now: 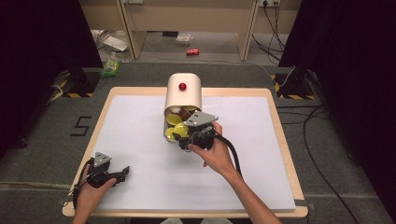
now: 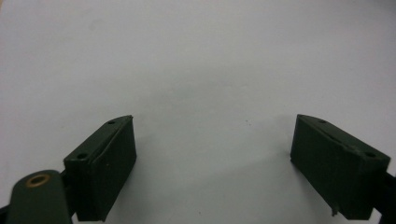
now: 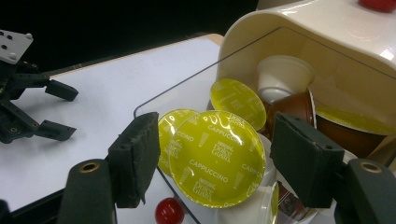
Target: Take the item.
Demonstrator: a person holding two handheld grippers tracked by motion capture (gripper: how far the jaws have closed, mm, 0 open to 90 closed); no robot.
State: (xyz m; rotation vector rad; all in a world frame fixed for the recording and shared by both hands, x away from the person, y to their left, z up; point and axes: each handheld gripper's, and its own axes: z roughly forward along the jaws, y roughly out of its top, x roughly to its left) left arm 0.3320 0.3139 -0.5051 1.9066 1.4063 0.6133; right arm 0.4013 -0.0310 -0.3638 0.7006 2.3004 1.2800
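A cream capsule holder [image 1: 182, 95] with a red knob [image 1: 182, 86] lies on the white sheet, its open front facing me. Inside are several coffee capsules with yellow lids, a white one [image 3: 285, 74] and a brown one [image 3: 294, 107]. My right gripper [image 1: 183, 140] is at that opening. In the right gripper view it [image 3: 215, 121] stands open, its jaws on either side of a yellow "Cappuccino" capsule [image 3: 217, 156], close to it but not pressing. My left gripper [image 1: 122, 173] rests open at the sheet's near left, with nothing between its jaws [image 2: 215, 119].
A clear panel with a small red knob [image 3: 169, 211] fronts the holder. The white sheet [image 1: 140, 121] covers a wooden table [image 1: 285, 140]. The left gripper [image 3: 72, 112] shows far off in the right gripper view. A red can [image 1: 192, 52] and cables [image 1: 317, 121] lie on the floor beyond.
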